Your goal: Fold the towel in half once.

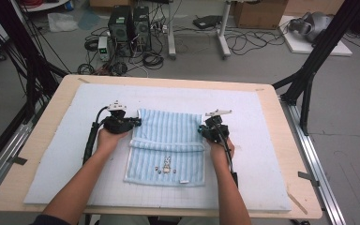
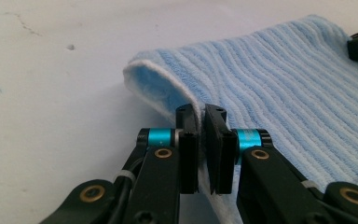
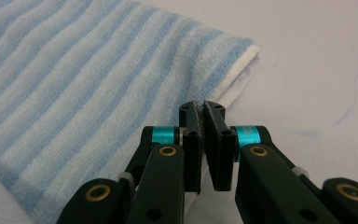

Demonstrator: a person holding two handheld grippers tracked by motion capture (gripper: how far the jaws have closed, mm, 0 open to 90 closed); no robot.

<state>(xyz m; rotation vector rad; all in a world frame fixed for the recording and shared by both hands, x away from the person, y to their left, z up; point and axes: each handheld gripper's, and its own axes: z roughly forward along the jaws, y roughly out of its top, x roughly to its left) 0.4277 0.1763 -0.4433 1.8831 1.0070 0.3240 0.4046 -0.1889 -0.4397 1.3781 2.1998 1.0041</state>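
On the left, the left claw point(image 1: 133, 123) sits at the towel's point(image 1: 168, 140) left edge, near its far corner, with the person's left hand point(image 1: 108, 138) wrapped around the body behind it. In the left gripper view the two black jaws are pinched tight together with the towel's white-hemmed edge point(image 2: 200, 109) caught between the pads, so this claw is narrow and gripping cloth. The fabric curls up and over just beyond the jaws, showing a soft blue underside.

Moving to the middle, the towel itself, pale blue with lighter stripes, lies on the white foam mat point(image 1: 51, 159) that covers the wooden surface point(image 1: 23, 178). Its far part is folded over the near part, and the fold's white edge runs straight across the cloth between the two claws. Nearer the person than that edge, a small rabbit motif point(image 1: 168, 164) shows on the lower layer.

On to the right: the right claw point(image 1: 201, 130) is at the towel's right edge, level with its partner, and the right hand point(image 1: 222, 147) is behind it. The right gripper view shows these jaws squeezed narrow too, nipping the striped corner point(image 3: 203, 108) by its white hem, with bare mat just to the right of the towel.

Beyond the towel, off the surface, computer towers point(image 1: 130, 28) stand on the floor among loose cables.
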